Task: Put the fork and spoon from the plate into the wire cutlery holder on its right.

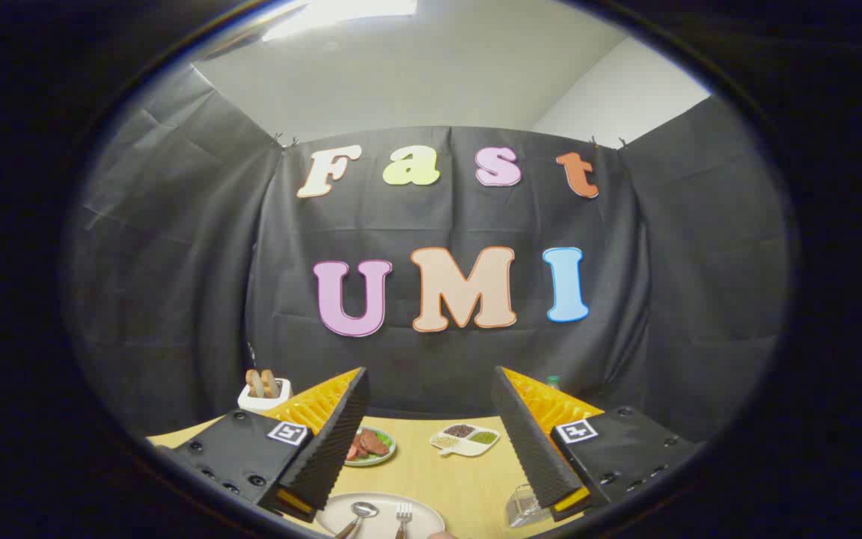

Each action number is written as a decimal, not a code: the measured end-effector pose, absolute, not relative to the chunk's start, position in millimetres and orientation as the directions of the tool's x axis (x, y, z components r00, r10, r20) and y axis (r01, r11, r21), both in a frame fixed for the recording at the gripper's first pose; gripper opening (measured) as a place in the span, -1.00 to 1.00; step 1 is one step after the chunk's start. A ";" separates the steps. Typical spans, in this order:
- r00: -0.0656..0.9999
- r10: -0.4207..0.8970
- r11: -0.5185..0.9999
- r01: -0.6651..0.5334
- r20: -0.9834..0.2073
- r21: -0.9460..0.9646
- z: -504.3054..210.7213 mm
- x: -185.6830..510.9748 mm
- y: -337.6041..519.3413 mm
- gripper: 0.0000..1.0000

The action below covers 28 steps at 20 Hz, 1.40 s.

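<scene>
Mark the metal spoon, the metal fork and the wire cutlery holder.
Metal spoon [363, 510]: gripper view, on its bowl.
Metal fork [404, 511]: gripper view, on its tines.
Wire cutlery holder [525, 510]: gripper view, on its side wall.

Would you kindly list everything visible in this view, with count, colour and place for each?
Table: one, light wood, under everything.
Plate: one, white, nearest, between the fingers.
Spoon: one, silver, on the plate beside the fork.
Fork: one, silver, on the plate.
Wire cutlery holder: one, pale wire, right of the plate, partly behind a finger.
Dish of meat slices: one, green-rimmed, beyond the plate.
Divided dish: one, white, holding dark and green fillings.
White holder: one, with brown sticks, far left.
Bottle top: one, green, by the cloth wall.
Gripper: one, jaws wide apart, holding nothing.
</scene>
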<state>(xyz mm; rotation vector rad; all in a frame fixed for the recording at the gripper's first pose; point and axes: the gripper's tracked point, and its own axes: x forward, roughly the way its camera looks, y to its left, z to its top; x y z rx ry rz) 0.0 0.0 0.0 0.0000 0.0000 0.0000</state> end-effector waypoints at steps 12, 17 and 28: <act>1.000 0.024 1.000 -0.024 -0.008 -0.010 -3.9 11.4 13.3 1.00; 1.000 0.024 1.000 -0.024 0.006 -0.005 0.9 6.6 12.6 1.00; 0.999 0.035 0.999 -0.035 0.019 -0.005 4.1 3.5 12.5 1.00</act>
